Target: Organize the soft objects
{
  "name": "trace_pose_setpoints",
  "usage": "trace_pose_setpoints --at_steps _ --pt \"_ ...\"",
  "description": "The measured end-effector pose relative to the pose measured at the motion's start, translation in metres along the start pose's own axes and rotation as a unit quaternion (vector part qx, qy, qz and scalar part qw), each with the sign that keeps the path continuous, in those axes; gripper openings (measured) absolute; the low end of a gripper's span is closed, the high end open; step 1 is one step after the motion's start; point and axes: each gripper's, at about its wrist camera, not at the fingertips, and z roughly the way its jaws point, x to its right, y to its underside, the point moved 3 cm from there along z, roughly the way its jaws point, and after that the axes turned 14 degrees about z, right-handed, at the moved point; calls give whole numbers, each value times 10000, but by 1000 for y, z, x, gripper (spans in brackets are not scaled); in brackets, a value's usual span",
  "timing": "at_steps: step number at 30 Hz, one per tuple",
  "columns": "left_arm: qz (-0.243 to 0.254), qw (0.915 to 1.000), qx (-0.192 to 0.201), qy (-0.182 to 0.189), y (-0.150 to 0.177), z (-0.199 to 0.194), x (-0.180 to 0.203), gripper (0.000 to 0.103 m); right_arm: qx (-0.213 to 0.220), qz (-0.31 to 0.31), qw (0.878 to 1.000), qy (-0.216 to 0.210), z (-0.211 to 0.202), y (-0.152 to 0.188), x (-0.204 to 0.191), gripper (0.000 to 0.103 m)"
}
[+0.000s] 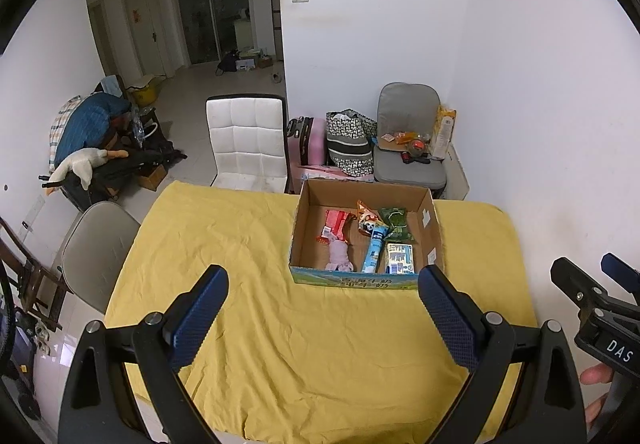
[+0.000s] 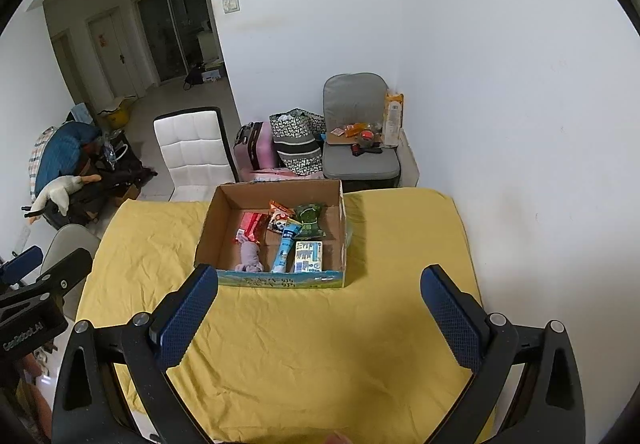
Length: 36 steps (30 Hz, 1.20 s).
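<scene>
An open cardboard box (image 1: pixel 428 228) (image 2: pixel 210 228) stands on the far half of the yellow tablecloth (image 1: pixel 312 344) (image 2: pixel 320 344). Inside lie a pink plush toy (image 1: pixel 339 254) (image 2: pixel 250 256), a red packet (image 1: pixel 335 222) (image 2: pixel 250 224), a blue tube (image 1: pixel 372 248) (image 2: pixel 285 250), a green packet (image 1: pixel 394 222) (image 2: pixel 310 220), a panda snack bag (image 1: pixel 368 220) (image 2: pixel 280 218) and a blue-white pack (image 1: pixel 400 258) (image 2: pixel 308 262). My left gripper (image 1: pixel 324 280) is open and empty, above the cloth in front of the box. My right gripper (image 2: pixel 320 280) is open and empty, also in front of the box.
A white padded chair (image 1: pixel 244 142) (image 2: pixel 194 152) stands behind the table, a beige chair (image 1: pixel 98 252) at its left. A grey seat (image 1: pixel 408 148) (image 2: pixel 360 148) with clutter, a patterned bag (image 1: pixel 352 142) and a pink suitcase (image 2: pixel 256 144) stand by the white wall at right.
</scene>
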Motion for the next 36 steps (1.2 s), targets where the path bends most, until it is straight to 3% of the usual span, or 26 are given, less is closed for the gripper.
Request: trace_pose_setpoints --at_steps 3,36 --pt "-14 9998 120 158 1 -4 1 97 -15 -18 10000 10 -1 1 1 103" --pt "-84 10000 31 -22 -4 -2 -2 97 27 -11 10000 50 3 -7 4 103"
